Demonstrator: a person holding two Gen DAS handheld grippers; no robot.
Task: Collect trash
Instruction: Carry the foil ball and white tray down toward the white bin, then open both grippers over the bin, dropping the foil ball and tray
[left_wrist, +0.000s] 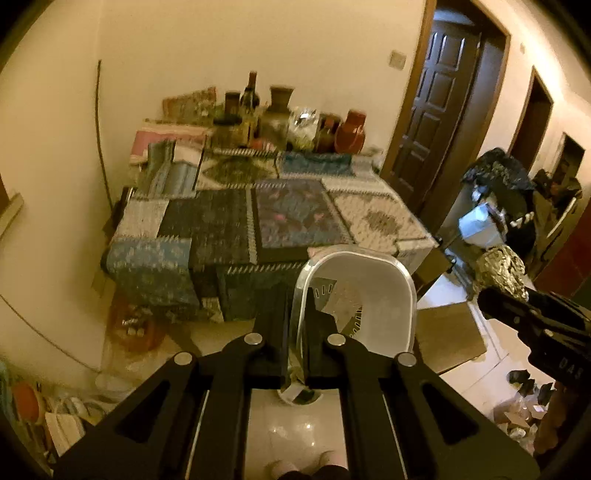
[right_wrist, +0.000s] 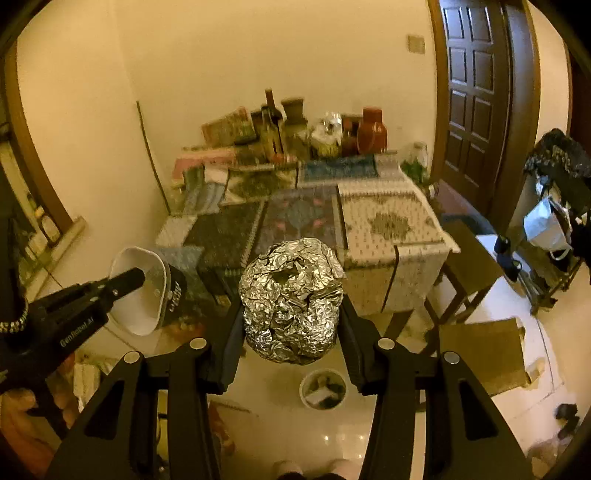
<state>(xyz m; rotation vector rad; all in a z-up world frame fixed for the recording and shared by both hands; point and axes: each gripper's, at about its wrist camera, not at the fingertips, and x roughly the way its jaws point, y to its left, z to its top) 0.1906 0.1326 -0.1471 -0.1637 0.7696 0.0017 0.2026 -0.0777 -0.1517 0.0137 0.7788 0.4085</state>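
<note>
My left gripper (left_wrist: 296, 325) is shut on the rim of a white plastic tray (left_wrist: 373, 295) and holds it in the air above the floor; the tray also shows at the left of the right wrist view (right_wrist: 138, 295). My right gripper (right_wrist: 291, 314) is shut on a large crumpled ball of aluminium foil (right_wrist: 291, 299), held above the floor in front of the table. The foil ball also shows at the right of the left wrist view (left_wrist: 500, 271). A small round waste bin (right_wrist: 324, 387) with rubbish in it stands on the floor below the foil ball.
A table with a patchwork cloth (right_wrist: 303, 218) stands ahead, with bottles and jars (right_wrist: 295, 129) along the wall. A dark wooden door (right_wrist: 476, 92) is at the right. A wooden chair (right_wrist: 469, 266), flat cardboard (right_wrist: 484, 350) and a cluttered rack (right_wrist: 554, 206) are at the right.
</note>
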